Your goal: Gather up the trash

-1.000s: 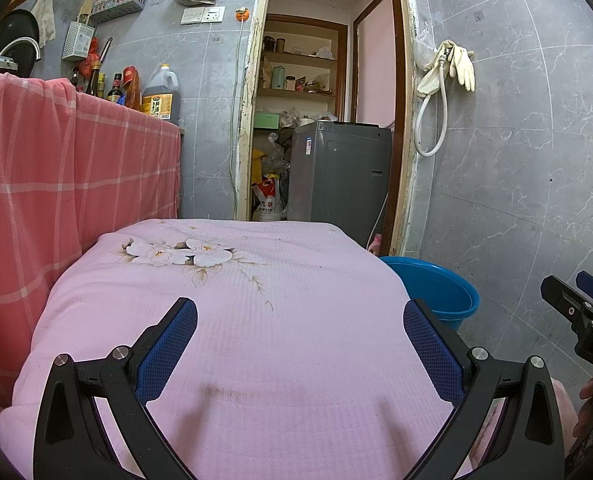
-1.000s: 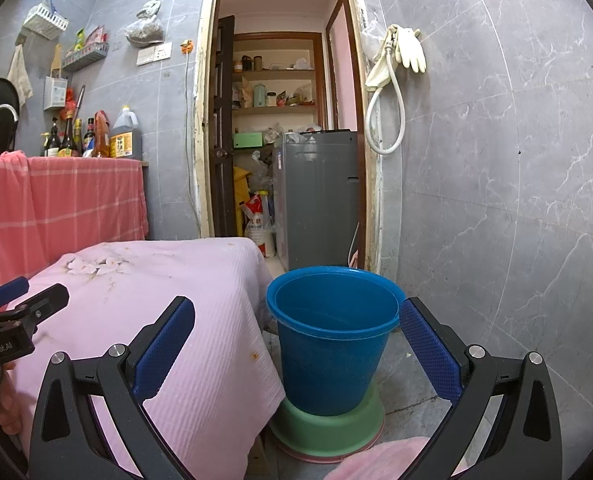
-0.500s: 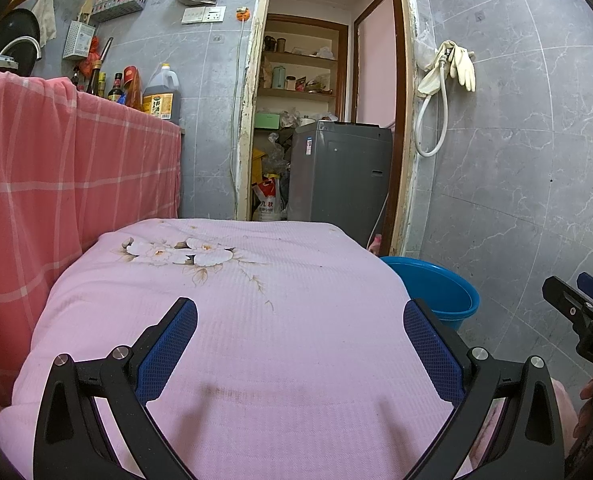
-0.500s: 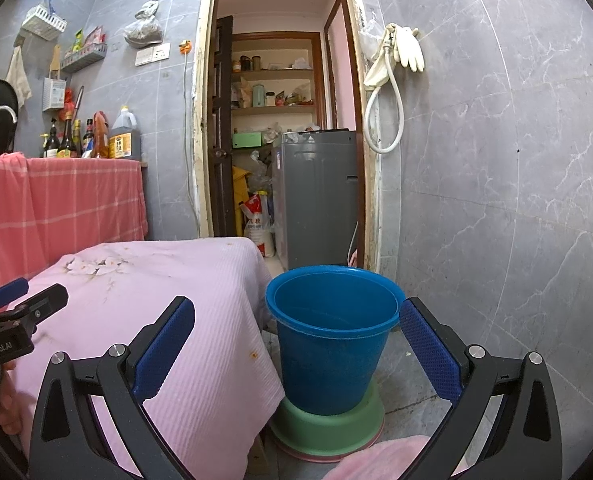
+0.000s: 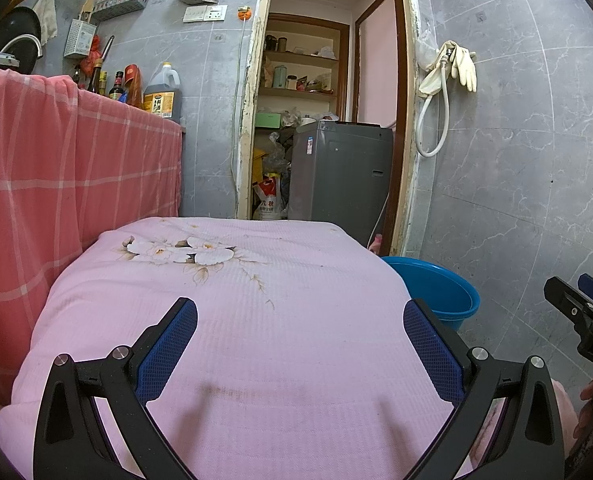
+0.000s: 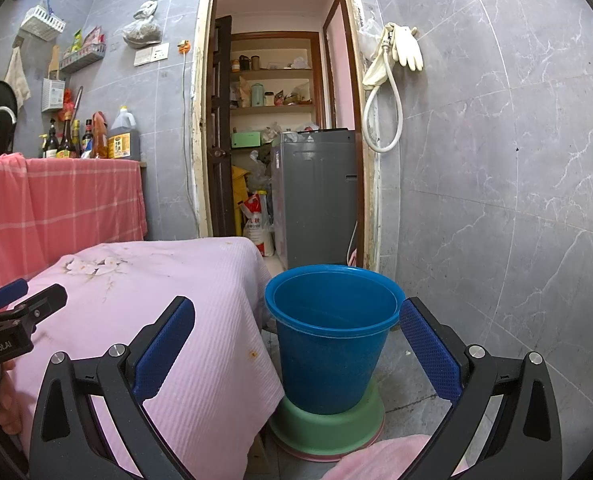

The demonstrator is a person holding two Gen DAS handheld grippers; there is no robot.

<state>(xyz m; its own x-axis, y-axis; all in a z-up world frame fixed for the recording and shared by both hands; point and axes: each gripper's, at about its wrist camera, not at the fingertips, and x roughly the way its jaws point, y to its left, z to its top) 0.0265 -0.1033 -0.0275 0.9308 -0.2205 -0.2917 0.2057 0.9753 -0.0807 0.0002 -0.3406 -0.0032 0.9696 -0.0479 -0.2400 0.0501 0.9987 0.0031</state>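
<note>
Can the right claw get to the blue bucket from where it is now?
Probably yes. The right claw is open and empty, and the blue bucket stands straight ahead beside the pink cloth, its rim uncovered, nothing between them.

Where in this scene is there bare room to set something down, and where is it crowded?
Free: the pink cloth from the flower print toward the left gripper, and the inside of the blue bucket. Crowded: the counter with bottles and the pantry floor beside the grey appliance.

one blue bucket (image 6: 330,340), one green basin (image 6: 328,428) under it, one pink cloth (image 5: 256,320), two grippers (image 5: 296,336) (image 6: 296,338), one grey washing machine (image 5: 338,176)
</note>
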